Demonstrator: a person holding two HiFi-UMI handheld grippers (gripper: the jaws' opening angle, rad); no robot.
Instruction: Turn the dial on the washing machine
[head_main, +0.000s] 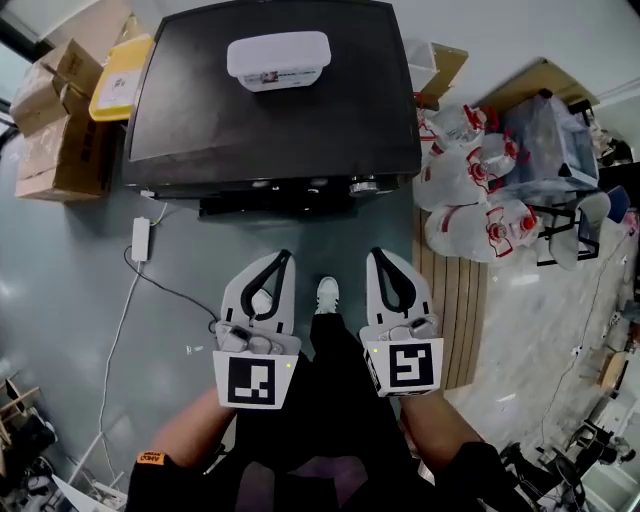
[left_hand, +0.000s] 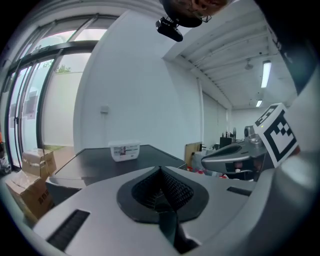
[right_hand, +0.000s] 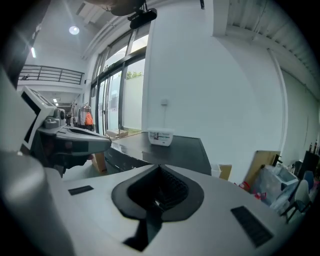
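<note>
The washing machine stands on the grey floor in front of the person, its dark flat lid facing up in the head view. The dial sits on the front control strip, near the right end of the machine's front edge, with smaller knobs to its left. A white lidded tub rests on the lid close to the back edge, about midway along it. The left tool and the right tool are held side by side over the floor, both pointing towards the machine's front and well apart from it. Each tool's jaws are pressed together with nothing between them (each gripper view shows the black pads meeting at the tip). A white shoe shows between the two tools. Cardboard boxes stand on the floor by the machine's left side, and white bags with red print are heaped by its right side.
</note>
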